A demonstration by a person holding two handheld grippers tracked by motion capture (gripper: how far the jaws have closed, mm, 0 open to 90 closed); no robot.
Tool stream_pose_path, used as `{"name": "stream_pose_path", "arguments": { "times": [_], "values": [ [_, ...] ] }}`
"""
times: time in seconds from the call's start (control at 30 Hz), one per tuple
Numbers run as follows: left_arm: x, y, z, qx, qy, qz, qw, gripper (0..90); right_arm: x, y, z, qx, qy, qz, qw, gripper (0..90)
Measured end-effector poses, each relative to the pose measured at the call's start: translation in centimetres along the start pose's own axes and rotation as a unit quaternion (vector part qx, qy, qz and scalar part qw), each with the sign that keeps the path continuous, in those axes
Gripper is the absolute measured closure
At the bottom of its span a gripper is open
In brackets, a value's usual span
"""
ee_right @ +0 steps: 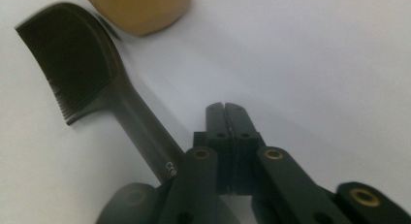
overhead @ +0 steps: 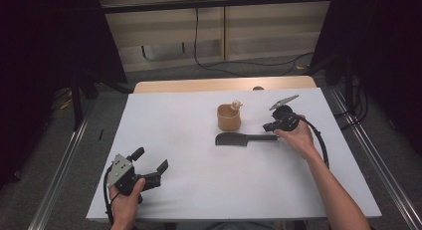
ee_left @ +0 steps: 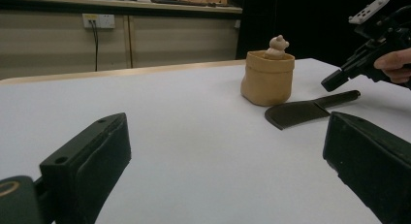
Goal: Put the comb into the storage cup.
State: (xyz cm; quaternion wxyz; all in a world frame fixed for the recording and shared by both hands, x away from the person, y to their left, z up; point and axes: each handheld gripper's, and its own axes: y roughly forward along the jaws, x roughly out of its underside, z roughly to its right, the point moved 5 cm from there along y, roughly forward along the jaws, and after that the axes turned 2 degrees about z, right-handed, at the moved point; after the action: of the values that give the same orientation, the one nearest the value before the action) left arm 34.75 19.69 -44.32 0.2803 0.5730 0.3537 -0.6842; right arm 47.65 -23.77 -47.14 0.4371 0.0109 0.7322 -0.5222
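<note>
A black comb lies flat on the white table, teeth end to the left and handle to the right. My right gripper hovers just behind the handle's end, shut, with nothing between the jaws. In the right gripper view the closed tips sit right of the comb, whose handle runs under the gripper's left linkage. A tan cup with a small figurine on its rim stands just behind the comb. My left gripper rests open at the near left, with nothing in it.
The white sheet covers the table, with a strip of bare wood at the far edge. Metal rails run along both sides. Cables lie on the floor beyond. Dark curtains hang left and right.
</note>
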Motion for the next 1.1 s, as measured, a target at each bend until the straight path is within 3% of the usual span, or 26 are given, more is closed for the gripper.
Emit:
{"name": "stream_pose_path", "arguments": {
  "times": [0.13, 0.2, 0.37, 0.5, 0.73, 0.83, 0.9, 1.0, 1.1],
  "values": [
    [0.0, 0.0, 0.1, 0.0, -0.001, 0.001, 1.0, 3.3, -0.3, -1.0, 0.1, 0.005, 0.003, 0.029, 0.9996, 67.0],
    [0.0, 0.0, 0.1, 0.0, -0.001, 0.002, 1.0, 3.3, -0.5, -1.5, 0.0, -0.006, 0.004, 0.049, 0.9988, 56.7],
    [0.0, 0.1, 0.0, 0.001, 0.001, -0.001, 1.0, 3.3, -0.4, -2.3, 0.1, -0.006, 0.015, 0.066, 0.9977, 20.4],
    [0.0, 0.1, 0.1, 0.001, 0.001, -0.001, 1.0, 3.3, -0.4, -2.5, 0.1, -0.026, 0.014, 0.065, 0.9975, 8.5],
    [-0.1, 0.1, 0.2, 0.002, 0.0, 0.003, 1.0, 3.4, -1.2, -2.3, -0.4, -0.024, -0.001, 0.022, 0.9994, 9.2],
    [-0.1, 0.0, 0.1, 0.002, 0.001, 0.003, 1.0, 3.5, -1.8, -2.5, -0.3, -0.022, 0.005, 0.026, 0.9994, 17.6],
    [-0.1, 0.0, 0.0, 0.003, 0.001, 0.003, 1.0, 3.5, -1.9, -2.3, -0.3, -0.035, 0.019, 0.022, 0.999, 16.6],
    [-0.1, 0.0, 0.1, 0.003, 0.0, 0.004, 1.0, 3.5, -1.7, -1.9, -0.5, -0.048, 0.016, 0.01, 0.9987, 11.7],
    [-0.1, 0.1, 0.1, 0.003, 0.001, 0.004, 1.0, 3.5, -1.9, -1.4, -0.2, -0.016, 0.003, 0.033, 0.9993, 3.9]
  ]
}}
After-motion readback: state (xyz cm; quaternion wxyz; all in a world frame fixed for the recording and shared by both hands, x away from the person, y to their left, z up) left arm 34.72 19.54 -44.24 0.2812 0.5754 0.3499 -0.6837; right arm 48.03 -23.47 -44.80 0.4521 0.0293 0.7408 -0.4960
